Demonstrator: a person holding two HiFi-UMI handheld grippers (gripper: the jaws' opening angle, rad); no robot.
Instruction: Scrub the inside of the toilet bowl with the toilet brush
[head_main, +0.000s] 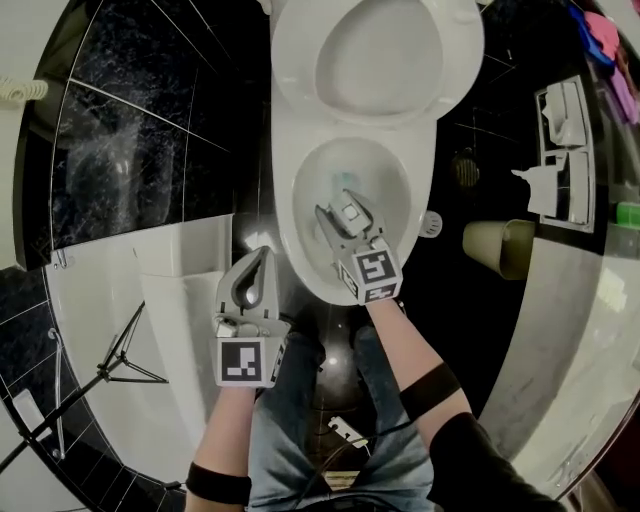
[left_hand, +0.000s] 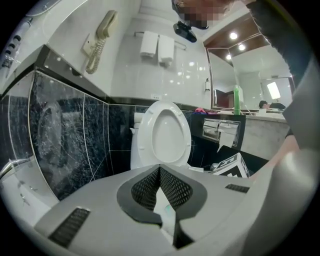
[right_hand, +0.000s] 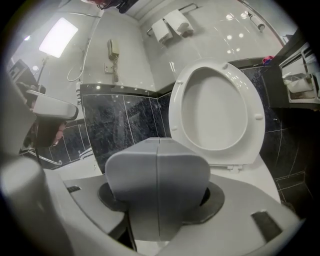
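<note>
The white toilet (head_main: 300, 215) stands with its seat and lid (head_main: 375, 55) raised, and the bowl lies open below me. My right gripper (head_main: 347, 214) hangs over the bowl, shut on the grey handle block (right_hand: 157, 182) of the toilet brush. The teal brush end (head_main: 345, 184) sits down inside the bowl. That block fills the space between the jaws in the right gripper view. My left gripper (head_main: 262, 252) is beside the bowl's left front rim, its jaws together at the tips (left_hand: 160, 169), holding nothing I can make out.
A dark marble wall (left_hand: 60, 145) runs on the left with a white ledge (head_main: 170, 270) below it. On the right are a paper holder (head_main: 560, 150) and an olive bin (head_main: 497, 247). A tripod (head_main: 120, 360) stands at lower left. A wall phone (left_hand: 97, 40) hangs above.
</note>
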